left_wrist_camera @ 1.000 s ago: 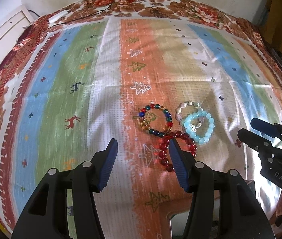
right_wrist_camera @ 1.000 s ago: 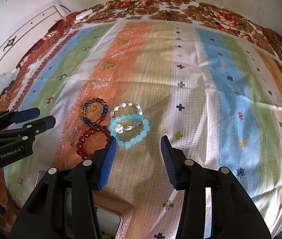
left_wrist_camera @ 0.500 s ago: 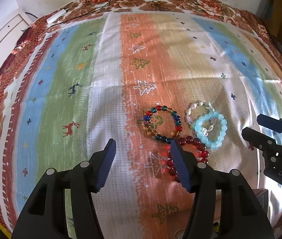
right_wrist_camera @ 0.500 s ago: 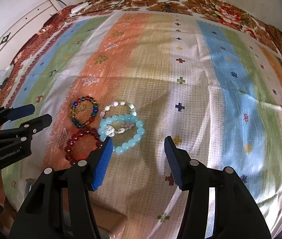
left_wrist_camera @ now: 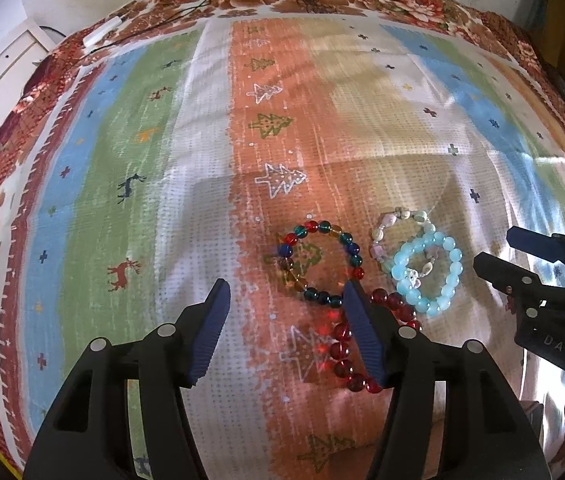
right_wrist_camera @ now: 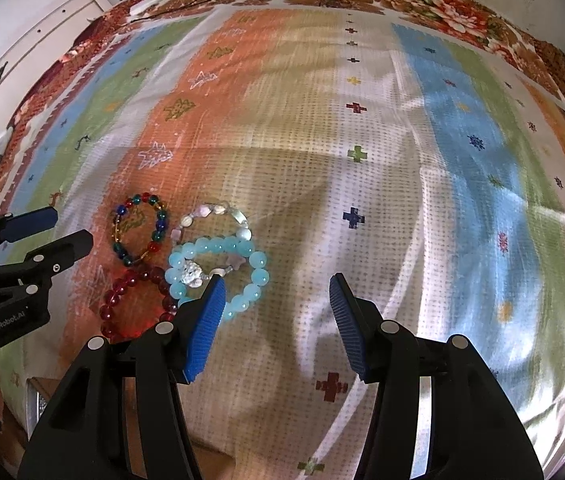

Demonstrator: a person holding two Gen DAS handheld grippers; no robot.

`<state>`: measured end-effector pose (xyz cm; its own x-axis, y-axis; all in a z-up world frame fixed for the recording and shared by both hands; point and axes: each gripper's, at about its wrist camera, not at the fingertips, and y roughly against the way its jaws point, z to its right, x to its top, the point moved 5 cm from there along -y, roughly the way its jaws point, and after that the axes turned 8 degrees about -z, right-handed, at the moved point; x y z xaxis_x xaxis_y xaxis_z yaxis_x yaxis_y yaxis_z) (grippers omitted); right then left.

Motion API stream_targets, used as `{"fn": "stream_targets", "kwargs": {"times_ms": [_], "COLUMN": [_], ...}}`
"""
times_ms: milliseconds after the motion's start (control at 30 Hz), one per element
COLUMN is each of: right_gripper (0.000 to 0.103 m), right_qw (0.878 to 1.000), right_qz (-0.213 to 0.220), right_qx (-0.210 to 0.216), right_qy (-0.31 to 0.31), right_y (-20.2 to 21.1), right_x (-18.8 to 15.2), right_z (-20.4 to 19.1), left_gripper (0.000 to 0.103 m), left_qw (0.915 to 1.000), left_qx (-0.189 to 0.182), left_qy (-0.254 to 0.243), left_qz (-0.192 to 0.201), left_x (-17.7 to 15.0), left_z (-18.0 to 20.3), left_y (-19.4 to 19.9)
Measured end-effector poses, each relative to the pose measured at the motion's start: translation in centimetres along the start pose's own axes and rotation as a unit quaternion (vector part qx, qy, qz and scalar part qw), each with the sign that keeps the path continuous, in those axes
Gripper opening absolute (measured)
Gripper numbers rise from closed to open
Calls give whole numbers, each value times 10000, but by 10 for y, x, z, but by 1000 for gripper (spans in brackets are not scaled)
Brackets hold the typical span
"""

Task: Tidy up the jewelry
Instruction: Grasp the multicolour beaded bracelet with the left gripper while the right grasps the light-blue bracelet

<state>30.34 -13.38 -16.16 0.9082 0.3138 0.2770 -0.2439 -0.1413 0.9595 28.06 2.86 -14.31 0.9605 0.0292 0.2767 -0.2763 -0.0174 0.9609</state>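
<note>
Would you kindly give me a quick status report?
Left gripper and right gripper open, empty. Four bracelets clustered on cloth, light blue bracelet overlapping pale one. Nothing blocking.

Striped cloth carries four bead bracelets.

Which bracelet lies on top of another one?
The light blue bracelet: it overlaps the pale stone bracelet. The multicolour bracelet and red bracelet lie flat.

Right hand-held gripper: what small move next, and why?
Probably shift the right hand-held gripper left and down over the light blue bracelet: it is open and empty, with only its left finger overlapping that bracelet.
</note>
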Motion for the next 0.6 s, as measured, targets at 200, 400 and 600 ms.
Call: {"fn": "stream_targets", "kwargs": {"times_ms": [200, 400, 600], "right_gripper": [54, 54, 54], "right_qw": [9998, 9994, 9991], "right_qz": [-167, -316, -384], "right_qx": [-55, -106, -172], "right_qy": [3, 13, 99], "right_y": [-12, -26, -36], "right_x": [3, 8, 12], "right_z": [1, 4, 1], "left_gripper": [59, 59, 59], "left_qw": [9994, 9987, 9985], "left_qx": [-183, -257, -233], "left_qy": [223, 331, 295], "left_qz": [-170, -275, -399], "left_x": [7, 13, 17], "left_z": [-5, -7, -8], "left_y": [-13, -27, -40]}}
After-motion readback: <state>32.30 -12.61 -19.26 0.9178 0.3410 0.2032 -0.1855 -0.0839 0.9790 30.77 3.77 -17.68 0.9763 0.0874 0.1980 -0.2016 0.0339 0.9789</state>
